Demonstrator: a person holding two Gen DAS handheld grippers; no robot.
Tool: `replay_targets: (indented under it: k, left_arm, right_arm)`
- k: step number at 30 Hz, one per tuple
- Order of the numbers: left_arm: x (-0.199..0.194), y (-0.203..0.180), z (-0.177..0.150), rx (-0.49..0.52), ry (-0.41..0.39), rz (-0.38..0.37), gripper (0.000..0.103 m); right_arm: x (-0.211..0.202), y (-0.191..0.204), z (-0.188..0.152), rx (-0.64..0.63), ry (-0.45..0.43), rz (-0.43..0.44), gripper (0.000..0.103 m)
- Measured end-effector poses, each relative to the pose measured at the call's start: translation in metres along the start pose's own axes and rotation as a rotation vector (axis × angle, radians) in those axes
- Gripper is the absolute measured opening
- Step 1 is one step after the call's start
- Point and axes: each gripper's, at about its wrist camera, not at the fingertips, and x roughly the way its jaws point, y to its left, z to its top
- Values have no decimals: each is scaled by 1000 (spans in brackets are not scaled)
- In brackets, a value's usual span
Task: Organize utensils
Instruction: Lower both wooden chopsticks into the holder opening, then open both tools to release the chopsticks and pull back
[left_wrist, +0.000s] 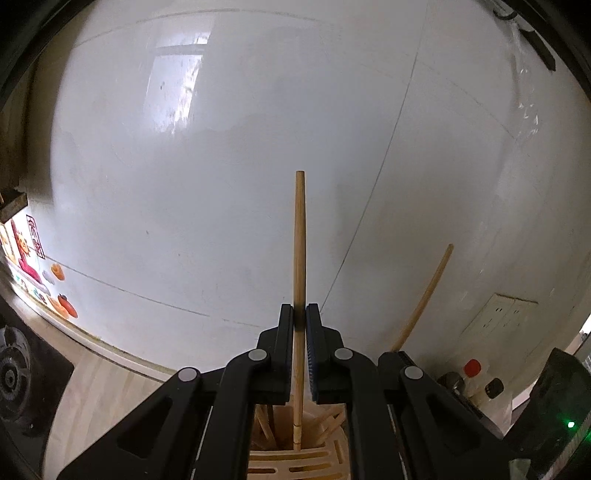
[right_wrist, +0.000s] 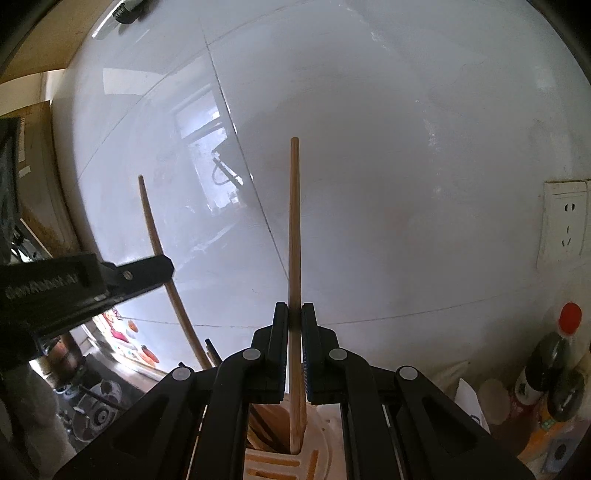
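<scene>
A: What is the left gripper (left_wrist: 299, 317) doing?
B: It is clenched on a wooden chopstick (left_wrist: 300, 258) that stands upright, its lower tip dipping into the wooden utensil holder (left_wrist: 295, 461) at six o'clock.
A: And the right gripper (right_wrist: 294, 315)?
B: It is clamped on a second chopstick (right_wrist: 294, 229), also upright, with its lower end inside the holder. The left one's chopstick shows at nine o'clock there.

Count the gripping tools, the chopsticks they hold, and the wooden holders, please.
Tools: 2, the left tool and the right tool
Held chopsticks: 2, left tool's chopstick and right tool's chopstick
Wooden holder: 1
Total: 5
</scene>
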Motion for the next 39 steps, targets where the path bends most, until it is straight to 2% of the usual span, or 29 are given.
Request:
replay_targets:
  k: [14,20,23,25,26,27,28,29,30,35,37,39]
  left_arm:
    - [9,5,-4,8,21,-1,4]
    - [8,7,-9,5,81,2,5]
    - [2,6,-8,-2,112,5,8]
    - [-3,6,-4,-3,142,12,18]
    - [-8,6,-3,-7,144,16,36]
    - [-14,7,-1,-15,139,19,60]
    - [-23,10,0,-29,122,22,69]
    - [-30,11,0,-35,104,26,81]
    - [-38,13,0,-33,90,40,87]
    - [-65,17,-14,6,89,182,103]
    - [-73,22,-27,22,96,250,103]
    - [-78,27,-43,26,109,301,103]
  right_arm:
    - [-6,-6,-3,-12,53,29,7]
    - [-1,-4,-5,-28,93,26,7]
    - [7,-2,-6,-34,150,46,8]
    - [10,-2,-5,-37,185,48,8]
    - [9,-2,-4,-37,190,43,12]
    - [9,-2,-3,-34,193,40,23]
    - [7,-3,-3,-28,192,40,30]
    - [4,-4,-1,-18,188,37,41]
    - [0,-5,0,-13,185,37,47]
    - [-21,-9,3,-14,189,-33,55]
    - [-31,-8,0,-16,202,-73,64]
    - [-39,-6,-6,-36,224,-140,82]
